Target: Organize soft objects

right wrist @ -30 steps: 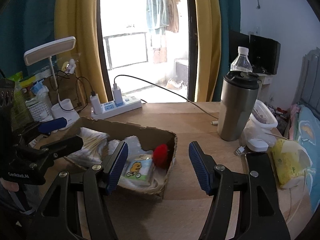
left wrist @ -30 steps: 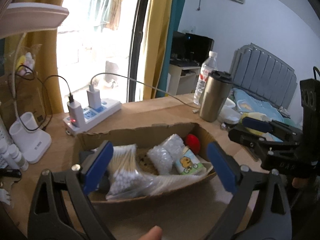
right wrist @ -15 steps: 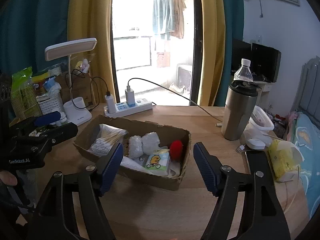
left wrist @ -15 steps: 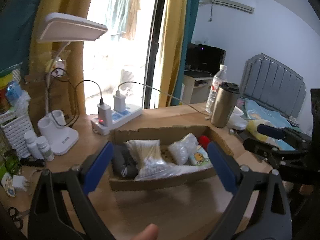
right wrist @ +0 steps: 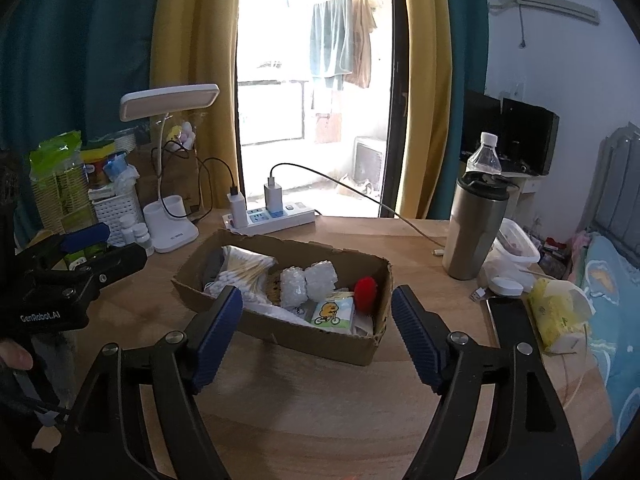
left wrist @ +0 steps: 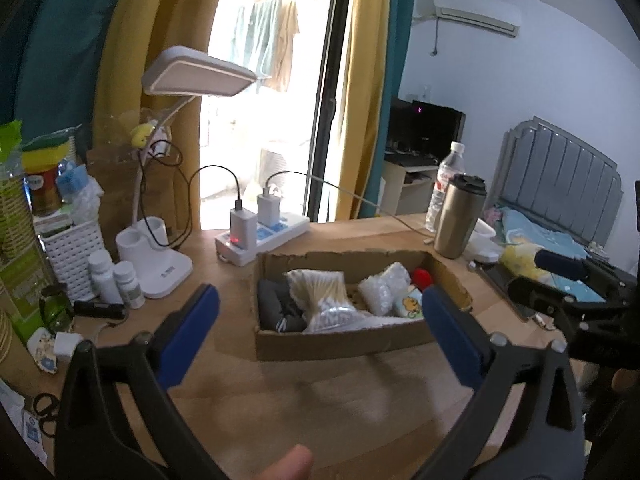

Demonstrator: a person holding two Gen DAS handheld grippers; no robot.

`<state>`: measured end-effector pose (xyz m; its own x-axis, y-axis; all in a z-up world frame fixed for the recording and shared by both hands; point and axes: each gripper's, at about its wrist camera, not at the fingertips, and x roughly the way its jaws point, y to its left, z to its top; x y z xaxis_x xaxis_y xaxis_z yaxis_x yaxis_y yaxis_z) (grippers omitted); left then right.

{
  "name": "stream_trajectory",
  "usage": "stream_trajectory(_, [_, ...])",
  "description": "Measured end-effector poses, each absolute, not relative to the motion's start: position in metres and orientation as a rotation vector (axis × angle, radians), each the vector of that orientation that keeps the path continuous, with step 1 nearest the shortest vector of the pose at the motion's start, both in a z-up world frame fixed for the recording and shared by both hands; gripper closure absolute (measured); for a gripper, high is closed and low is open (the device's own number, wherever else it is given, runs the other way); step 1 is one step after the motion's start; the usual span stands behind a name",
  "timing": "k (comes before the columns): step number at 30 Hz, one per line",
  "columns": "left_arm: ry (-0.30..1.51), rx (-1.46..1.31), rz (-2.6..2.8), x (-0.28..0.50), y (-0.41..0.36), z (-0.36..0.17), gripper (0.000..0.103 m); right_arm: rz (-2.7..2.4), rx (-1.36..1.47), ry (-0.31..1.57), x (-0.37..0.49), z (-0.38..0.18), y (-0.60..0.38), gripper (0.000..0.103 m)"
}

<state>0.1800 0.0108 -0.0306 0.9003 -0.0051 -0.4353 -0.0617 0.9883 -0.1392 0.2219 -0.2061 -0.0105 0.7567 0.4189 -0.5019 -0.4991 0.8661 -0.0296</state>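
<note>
Both your claws, left gripper (left wrist: 320, 328) and right gripper (right wrist: 316, 332), opening and empty, face the shallow brown cardboard box (right wrist: 320, 340) lying crosswise mid-worktop, neither clearly nearer.

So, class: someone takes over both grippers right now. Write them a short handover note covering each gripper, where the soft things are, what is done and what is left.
Left gripper: jaws opening, nothing between them, in front of the box.
Right gripper: jaws opening, empty, also short of the box.
Cardboard box on the desk holds the cotton swabs, two white bubble-wrap bundles, a tissue pack, a red ball and a dark cloth.
Done: soft things sit in the box.
Left: a yellow tissue pack lies outside, on the right; it may belong inside.
</note>
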Motion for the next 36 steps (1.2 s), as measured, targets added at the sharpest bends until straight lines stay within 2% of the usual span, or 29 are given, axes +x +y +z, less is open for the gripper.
stream_trajectory(36, [0.318,-0.058,0.02,0.054,-0.008,-0.001,0.001,0.477,-0.17,0.38,0.111,0.004,-0.213,0.023])
